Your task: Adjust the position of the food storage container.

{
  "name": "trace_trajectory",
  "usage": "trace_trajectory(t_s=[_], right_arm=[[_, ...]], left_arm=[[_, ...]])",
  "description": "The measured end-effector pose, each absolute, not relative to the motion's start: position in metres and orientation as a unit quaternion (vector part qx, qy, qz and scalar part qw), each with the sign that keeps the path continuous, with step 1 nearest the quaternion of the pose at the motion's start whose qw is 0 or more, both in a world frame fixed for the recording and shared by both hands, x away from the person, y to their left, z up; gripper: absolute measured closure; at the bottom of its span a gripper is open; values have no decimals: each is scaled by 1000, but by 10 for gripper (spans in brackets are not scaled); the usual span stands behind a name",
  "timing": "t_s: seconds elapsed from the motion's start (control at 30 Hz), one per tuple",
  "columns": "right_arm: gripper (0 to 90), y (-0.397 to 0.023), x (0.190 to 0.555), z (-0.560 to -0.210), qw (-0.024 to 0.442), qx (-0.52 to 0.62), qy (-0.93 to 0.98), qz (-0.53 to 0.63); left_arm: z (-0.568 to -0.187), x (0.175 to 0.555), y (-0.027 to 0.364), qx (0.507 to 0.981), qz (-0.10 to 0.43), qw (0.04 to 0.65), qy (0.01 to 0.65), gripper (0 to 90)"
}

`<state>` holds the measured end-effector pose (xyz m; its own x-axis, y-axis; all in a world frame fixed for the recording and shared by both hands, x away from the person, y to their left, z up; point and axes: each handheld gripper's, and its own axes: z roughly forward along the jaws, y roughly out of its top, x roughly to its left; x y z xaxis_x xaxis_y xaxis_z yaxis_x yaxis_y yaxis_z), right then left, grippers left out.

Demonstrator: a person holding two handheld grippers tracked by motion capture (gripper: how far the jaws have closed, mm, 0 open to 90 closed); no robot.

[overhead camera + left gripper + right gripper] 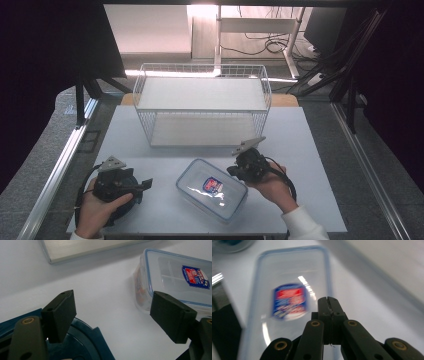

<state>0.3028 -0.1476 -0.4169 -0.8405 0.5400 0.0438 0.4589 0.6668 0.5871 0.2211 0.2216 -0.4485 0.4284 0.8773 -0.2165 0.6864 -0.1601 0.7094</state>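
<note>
One clear lidded container [212,189], likely light, rigid and slick: grip its rim; left gripper [112,315] gapes wide, right gripper [328,305] pinched empty.

I see a clear rectangular food container [212,189], blue-rimmed lid closed, red-and-blue label on top, lying flat and angled on the white surface [310,165].

Black two-jaw grippers are seen: left gripper [142,186], right gripper [233,170], each topped by a grey three-cornered plate; brass-coloured pivots, black cables, white sleeves [304,223].
</note>
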Motion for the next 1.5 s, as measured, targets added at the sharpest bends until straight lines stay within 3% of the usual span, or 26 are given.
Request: trace_trajectory(t_s=[0.4,0.63,1.07,1.5], right_arm=[[890,-124,229,-438,19,199,936,288],[890,-114,205,-455,4,171,949,265],[891,-121,207,-463,20,173,952,251],[891,-138,235,-461,60,215,946,235]], left_arm=[[-450,220,218,751,118,394,517,204],[-449,219,217,748,112,400,518,204],[-452,220,216,749,116,394,520,204],[-454,221,215,750,117,390,522,204]])
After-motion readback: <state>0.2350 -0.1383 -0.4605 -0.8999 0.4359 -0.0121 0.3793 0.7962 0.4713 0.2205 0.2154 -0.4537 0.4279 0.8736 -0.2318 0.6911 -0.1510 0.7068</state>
